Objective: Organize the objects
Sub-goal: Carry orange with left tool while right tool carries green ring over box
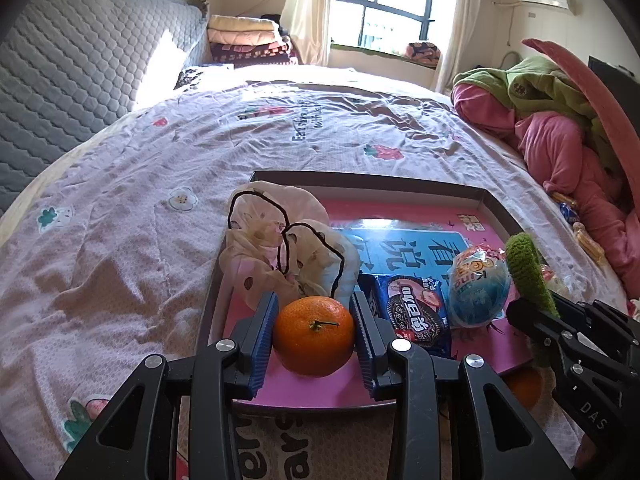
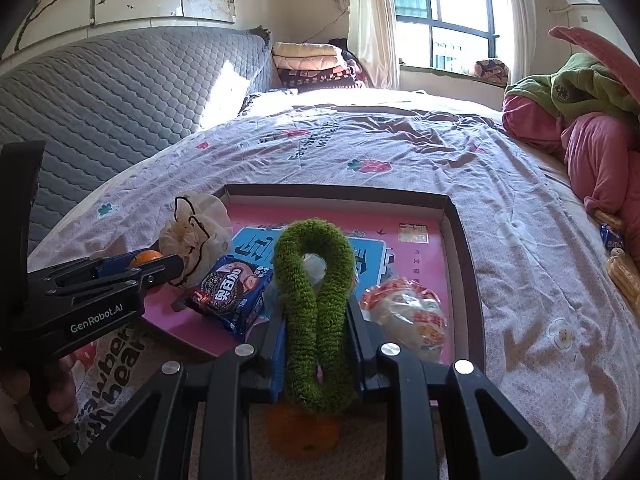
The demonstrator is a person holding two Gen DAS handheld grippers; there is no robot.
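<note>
Left gripper (image 1: 314, 330) clamped on an orange (image 1: 314, 335) over the near left corner of the pink-lined tray (image 1: 496, 204) on the bed; right gripper (image 2: 316, 344), at near right, pinched on a green fuzzy loop (image 2: 314, 280) above the tray's near edge.

Right tongs (image 2: 316, 344) clamping green scrunchie (image 2: 314, 280), above pink tray (image 2: 460, 240)

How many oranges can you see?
2. One orange is held between the left gripper's pads over the pink tray. A second orange lies on the bed, near the tray, under the right gripper. More could be hidden.
</note>
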